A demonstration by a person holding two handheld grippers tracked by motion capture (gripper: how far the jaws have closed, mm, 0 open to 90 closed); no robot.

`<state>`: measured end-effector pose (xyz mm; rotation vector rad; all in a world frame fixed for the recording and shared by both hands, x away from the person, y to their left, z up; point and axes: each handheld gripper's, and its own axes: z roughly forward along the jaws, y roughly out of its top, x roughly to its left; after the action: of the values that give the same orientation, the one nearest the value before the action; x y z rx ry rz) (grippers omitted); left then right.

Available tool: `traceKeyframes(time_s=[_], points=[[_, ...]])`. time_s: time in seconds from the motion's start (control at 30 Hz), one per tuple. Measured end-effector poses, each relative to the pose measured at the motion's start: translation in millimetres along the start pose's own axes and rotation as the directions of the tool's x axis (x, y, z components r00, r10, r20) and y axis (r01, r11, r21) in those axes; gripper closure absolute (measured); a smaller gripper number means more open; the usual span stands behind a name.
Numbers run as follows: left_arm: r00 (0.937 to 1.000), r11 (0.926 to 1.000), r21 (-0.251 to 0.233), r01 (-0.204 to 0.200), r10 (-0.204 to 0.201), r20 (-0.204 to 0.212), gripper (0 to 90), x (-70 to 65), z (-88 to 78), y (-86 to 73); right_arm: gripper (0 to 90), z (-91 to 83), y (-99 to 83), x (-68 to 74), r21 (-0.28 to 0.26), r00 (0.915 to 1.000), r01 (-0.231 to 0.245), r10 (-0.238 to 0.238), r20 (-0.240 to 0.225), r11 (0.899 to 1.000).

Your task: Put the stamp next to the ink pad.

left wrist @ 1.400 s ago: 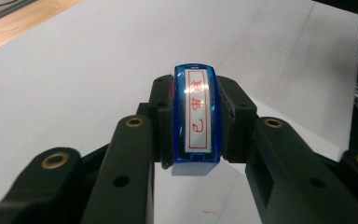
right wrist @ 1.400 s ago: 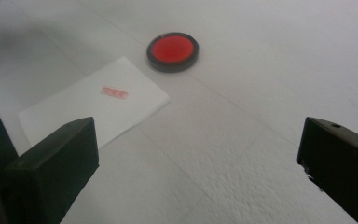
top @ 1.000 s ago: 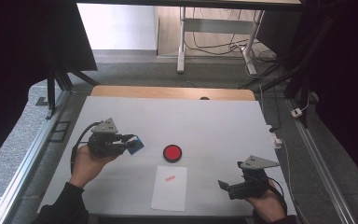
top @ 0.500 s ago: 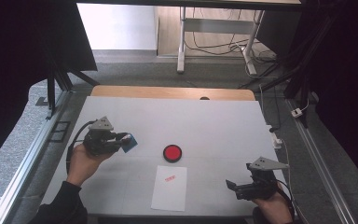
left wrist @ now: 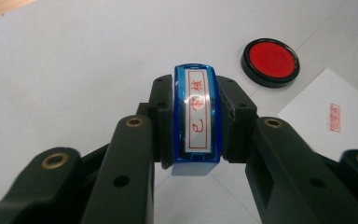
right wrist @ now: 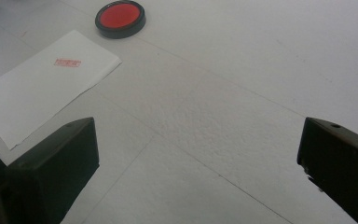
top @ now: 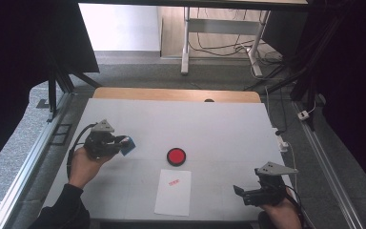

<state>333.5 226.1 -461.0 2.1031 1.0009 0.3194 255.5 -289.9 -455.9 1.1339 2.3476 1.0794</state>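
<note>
My left gripper (top: 122,144) is shut on a blue stamp (left wrist: 195,116) with a red-lettered label; in the high view the blue stamp (top: 127,145) pokes out of the jaws at the table's left. A round red ink pad (top: 176,156) in a black case sits mid-table, to the right of the stamp; the left gripper view has the ink pad (left wrist: 270,61) at upper right. A white paper sheet (top: 173,191) bearing a small red stamp mark (top: 173,182) lies in front of the pad. My right gripper (top: 240,192) stands open over bare table at the front right.
The white table (top: 219,129) has a wooden strip (top: 171,94) along its far edge and metal rails at both sides. In the right gripper view the paper sheet (right wrist: 37,88) and ink pad (right wrist: 120,17) lie to the upper left.
My left gripper with the stamp has drifted a little left and down toward the table. The right gripper has slid slightly toward the front edge.
</note>
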Motion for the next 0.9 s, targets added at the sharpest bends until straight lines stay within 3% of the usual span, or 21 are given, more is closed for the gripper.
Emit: traceKeyframes(time_s=[0.53, 0.9], points=[[0.9993, 0.9985, 0.048, 0.026, -0.025, -0.029, 69.7, 9.4, 22.4, -11.7, 0.0, 1.6, 0.3, 2.0, 0.014, 0.9998, 0.021, -0.021, -0.005, 1.0], [0.9994, 0.9958, 0.091, -0.007, 0.01, -0.034, 69.6, 8.7, 35.0, -15.4, 0.0, 2.5, 0.5, 2.4, 0.023, 0.9996, 0.026, -0.026, -0.007, 0.999]])
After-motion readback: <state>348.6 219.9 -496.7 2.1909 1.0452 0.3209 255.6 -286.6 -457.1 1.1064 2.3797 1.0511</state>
